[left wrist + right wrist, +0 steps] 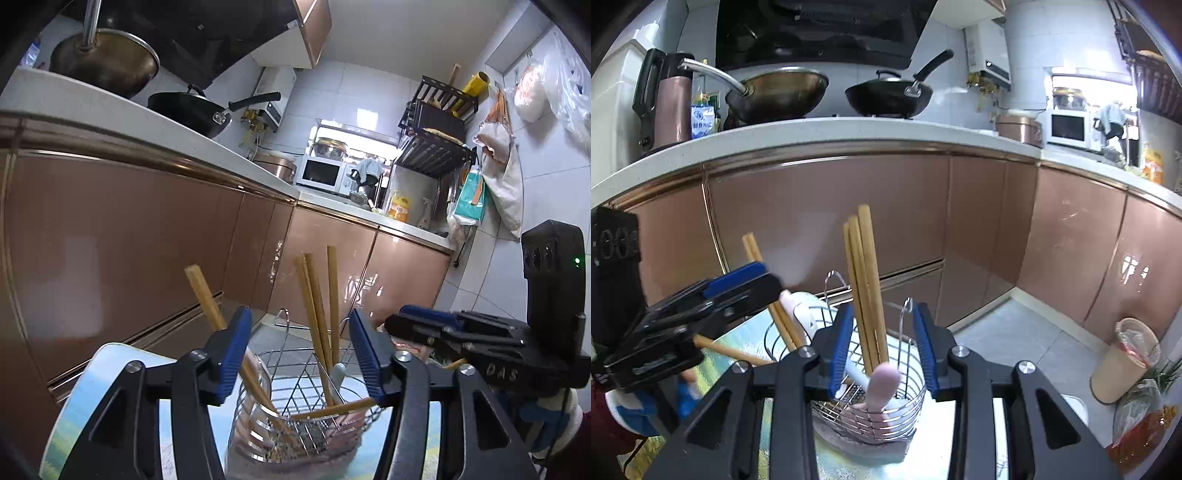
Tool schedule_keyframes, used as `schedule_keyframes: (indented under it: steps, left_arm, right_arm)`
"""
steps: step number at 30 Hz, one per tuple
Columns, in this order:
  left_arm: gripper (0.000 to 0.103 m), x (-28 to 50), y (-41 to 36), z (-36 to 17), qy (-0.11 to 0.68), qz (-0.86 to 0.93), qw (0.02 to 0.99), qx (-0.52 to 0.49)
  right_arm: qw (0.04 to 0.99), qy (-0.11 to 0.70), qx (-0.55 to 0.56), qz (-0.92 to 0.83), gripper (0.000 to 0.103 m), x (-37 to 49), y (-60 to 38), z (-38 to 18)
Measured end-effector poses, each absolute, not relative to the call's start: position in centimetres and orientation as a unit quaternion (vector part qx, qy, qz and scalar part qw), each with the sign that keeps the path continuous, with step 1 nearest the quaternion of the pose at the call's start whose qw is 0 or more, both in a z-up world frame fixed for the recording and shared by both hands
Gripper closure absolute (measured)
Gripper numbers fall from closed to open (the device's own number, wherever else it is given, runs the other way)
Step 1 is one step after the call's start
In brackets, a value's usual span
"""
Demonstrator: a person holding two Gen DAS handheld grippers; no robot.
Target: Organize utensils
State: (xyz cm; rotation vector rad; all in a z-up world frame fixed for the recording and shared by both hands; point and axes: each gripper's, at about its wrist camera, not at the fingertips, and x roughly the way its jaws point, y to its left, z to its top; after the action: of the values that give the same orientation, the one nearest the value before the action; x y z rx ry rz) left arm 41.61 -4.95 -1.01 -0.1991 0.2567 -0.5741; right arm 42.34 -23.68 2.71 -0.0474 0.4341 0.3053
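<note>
With both claws parted over the holder, this reads as the release step of dropping chopsticks in.

Left wrist view: left gripper [299,354] jaws roughly half open, nothing pinched. Wire utensil basket [295,417] sits directly ahead between the blue pads [232,354], on the printed tabletop [92,398]. Three chopsticks [317,306] stand upright toward the far side of the basket, one leans off to the left [205,299], one lies tilted across the rim [332,410]. Right gripper [443,325] enters from the right; can't tell its gap from here.

Right wrist view: right gripper [884,350] jaws part open, straddling the upright chopsticks [864,288] without pressing on them. Pink spoon handle [882,384] pokes out near the lens. Left gripper [738,291] is at left, beside the leaning pair [764,284].

Next, my call: back both claws clear, then fetch whatever's loose; the stick lying across the rim probably needs standing up.
</note>
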Motion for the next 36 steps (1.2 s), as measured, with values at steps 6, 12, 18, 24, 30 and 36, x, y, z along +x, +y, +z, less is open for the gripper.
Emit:
schedule_keyframes:
  steps: [6,12,18,24,30,36]
  left_arm:
    - [0.029,38.0,-3.8,0.4,0.171,-0.256,0.948,-0.078]
    - [0.018,32.5,-2.8,-0.2,0.222,-0.203,0.952,-0.050]
    - [0.005,26.3,-2.2,-0.7,0.235,-0.139,0.962,-0.018]
    - [0.000,20.6,-1.5,-0.5,0.233,-0.106,0.967,0.000]
    - [0.000,16.4,-1.3,-0.2,0.226,-0.102,0.969,0.014]
    - [0.000,13.1,-0.9,0.2,0.216,-0.104,0.971,0.016]
  right_arm:
    - [0.970,0.196,-0.003,0.144,0.060,37.5,-23.7,4.7]
    - [0.970,0.210,0.004,0.120,0.051,30.8,-22.4,3.5]
    - [0.970,0.228,-0.003,0.088,0.040,24.2,-21.4,1.9]
    - [0.972,0.229,0.001,0.057,0.025,19.0,-21.5,1.6]
    - [0.973,0.229,0.009,0.032,0.019,14.7,-21.8,1.4]
    - [0.975,0.222,0.019,0.016,0.018,11.3,-22.2,1.6]
